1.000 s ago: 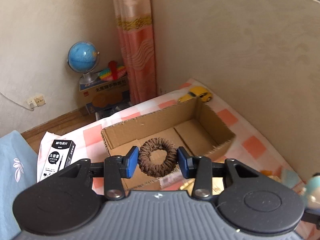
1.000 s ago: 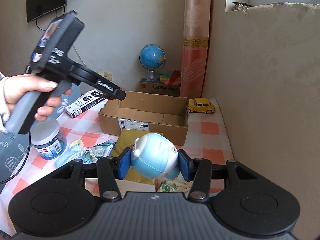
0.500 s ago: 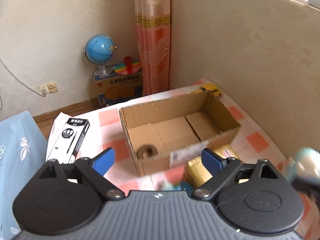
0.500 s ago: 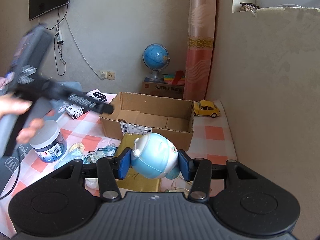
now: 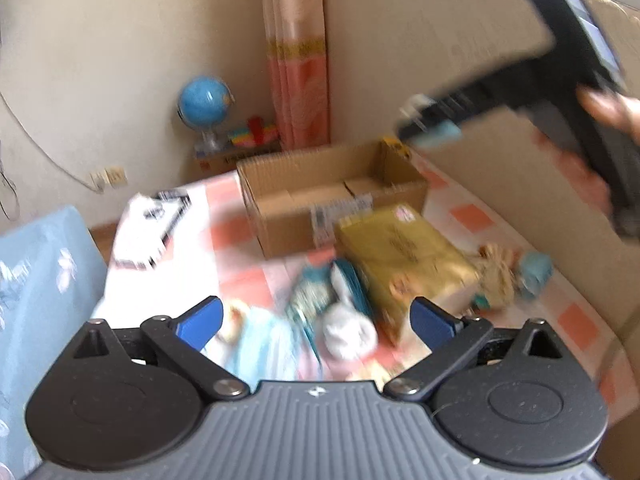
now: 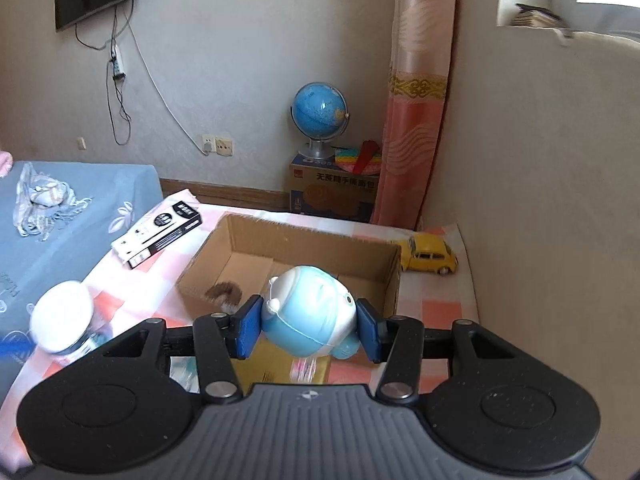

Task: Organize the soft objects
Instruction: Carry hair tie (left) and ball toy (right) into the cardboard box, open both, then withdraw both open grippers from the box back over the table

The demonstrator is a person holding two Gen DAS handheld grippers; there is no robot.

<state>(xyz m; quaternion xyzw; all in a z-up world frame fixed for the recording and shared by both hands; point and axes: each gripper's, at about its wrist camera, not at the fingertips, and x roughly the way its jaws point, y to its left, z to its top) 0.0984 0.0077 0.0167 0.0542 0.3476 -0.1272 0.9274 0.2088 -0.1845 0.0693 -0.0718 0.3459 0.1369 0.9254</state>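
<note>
Checked tablecloth (image 6: pixel 436 308); box (image 6: pixel 394 264) holds, seemingly, scrunchie (image 6: pixel 224 293).

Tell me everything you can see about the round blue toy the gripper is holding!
The round blue toy is a chubby ball-shaped figure, pale blue with white parts, and looks soft. It has a small white ear-like bump on top, a little green-ringed eye on its side and a darker blue foot underneath. It is tilted, squeezed between the blue pads of the right gripper, which touch both its sides. It hangs in the air in front of the open cardboard box.
</note>
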